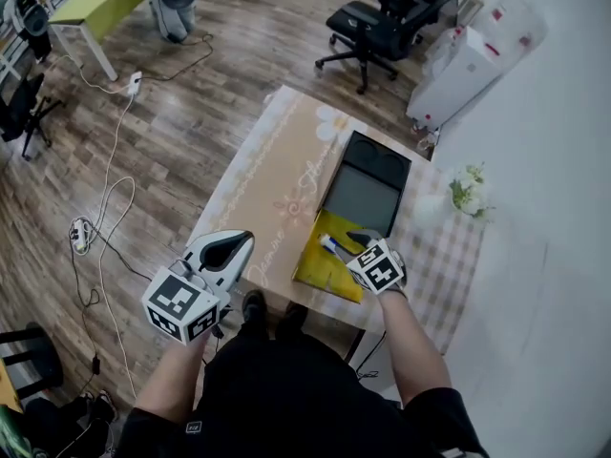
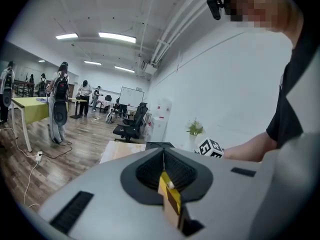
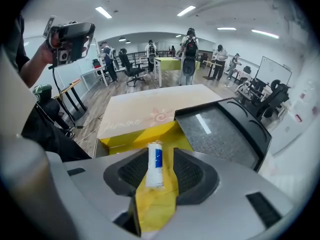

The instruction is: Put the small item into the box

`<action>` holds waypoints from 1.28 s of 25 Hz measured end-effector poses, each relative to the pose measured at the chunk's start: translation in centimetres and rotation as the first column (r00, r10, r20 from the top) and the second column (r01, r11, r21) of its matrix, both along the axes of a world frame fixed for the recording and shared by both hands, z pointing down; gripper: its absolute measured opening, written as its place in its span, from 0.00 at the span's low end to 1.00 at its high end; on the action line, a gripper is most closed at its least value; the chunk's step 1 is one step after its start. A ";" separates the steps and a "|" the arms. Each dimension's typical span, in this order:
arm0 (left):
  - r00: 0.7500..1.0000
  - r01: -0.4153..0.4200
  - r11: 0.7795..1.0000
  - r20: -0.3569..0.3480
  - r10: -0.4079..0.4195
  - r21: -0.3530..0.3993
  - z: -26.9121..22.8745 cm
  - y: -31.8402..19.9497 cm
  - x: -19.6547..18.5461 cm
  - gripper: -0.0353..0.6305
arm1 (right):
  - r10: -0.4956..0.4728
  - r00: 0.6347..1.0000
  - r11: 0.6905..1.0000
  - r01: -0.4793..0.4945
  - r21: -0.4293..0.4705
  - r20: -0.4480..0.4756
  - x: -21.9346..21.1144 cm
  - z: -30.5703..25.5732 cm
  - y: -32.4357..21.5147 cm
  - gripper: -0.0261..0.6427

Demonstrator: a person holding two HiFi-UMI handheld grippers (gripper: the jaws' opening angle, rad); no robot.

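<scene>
Centrally, a small white plastic tube with a blue label (image 3: 155, 165) is shown lying flat on the yellow floor of a shallow yellow cardboard box (image 3: 131, 136). The box is set near the front edge of a table covered by a beige flower-patterned cloth (image 1: 277, 179). Just beyond the yellow box, touching it, a black tray-like piece with a grey lining (image 3: 256, 130) is seen; whether it is the box's lid cannot be told.

The right gripper (image 3: 159, 152) is angled steeply down over the tube. Its jaws are spread wide, with the tube lying lengthwise between them and a gap on each side, so nothing is being squeezed. The left gripper (image 1: 241, 244) is held off the table's left side, over the wooden floor, with its jaws closed together and nothing seen between the pads.

The tube is judged to be light and fairly stiff, with a smooth round body that could roll or slip sideways. If it must be lifted, it is best taken across its middle, at the blue label, with the pads square to its length and only gentle pressure applied.
</scene>
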State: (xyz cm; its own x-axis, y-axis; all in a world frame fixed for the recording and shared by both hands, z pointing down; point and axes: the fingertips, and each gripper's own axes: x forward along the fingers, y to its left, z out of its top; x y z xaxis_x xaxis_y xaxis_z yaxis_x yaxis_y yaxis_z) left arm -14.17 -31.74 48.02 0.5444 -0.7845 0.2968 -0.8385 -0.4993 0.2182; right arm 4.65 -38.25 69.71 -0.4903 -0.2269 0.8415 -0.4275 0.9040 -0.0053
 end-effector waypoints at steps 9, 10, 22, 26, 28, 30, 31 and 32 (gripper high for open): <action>0.999 -0.052 0.994 -0.007 0.053 0.092 -3.8 -0.9 1.8 0.08 | 0.073 0.990 0.993 -0.083 0.080 0.123 1.1 -6.0 -0.4 0.28; 0.998 -0.058 0.993 -0.007 0.059 0.101 -4.2 -1.0 2.0 0.08 | 0.086 0.987 0.991 -0.099 0.090 0.138 1.2 -6.6 -0.5 0.28; 0.988 -0.156 0.975 0.007 0.157 0.160 -6.9 -2.0 5.4 0.08 | 0.137 0.927 0.970 -0.198 0.144 0.350 1.2 -14.1 0.4 0.25; 0.981 -0.192 0.966 0.027 0.191 0.174 -7.6 -2.3 6.4 0.08 | 0.129 0.896 0.959 -0.222 0.176 0.425 0.9 -17.2 1.2 0.24; 0.977 -0.211 0.960 0.034 0.209 0.182 -8.1 -2.5 6.9 0.08 | 0.133 0.873 0.952 -0.243 0.184 0.469 1.0 -18.8 1.5 0.23; 0.975 -0.222 0.955 0.037 0.219 0.196 -8.8 -2.7 7.3 0.08 | 0.134 0.850 0.947 -0.261 0.186 0.509 1.1 -20.1 2.0 0.22; 0.974 -0.225 0.953 0.039 0.222 0.205 -9.1 -2.7 7.4 0.08 | 0.132 0.839 0.946 -0.265 0.184 0.528 1.1 -20.7 2.3 0.22; 0.974 -0.228 0.950 0.043 0.224 0.213 -9.5 -2.7 7.5 0.08 | 0.128 0.829 0.947 -0.266 0.182 0.545 1.1 -21.4 2.6 0.21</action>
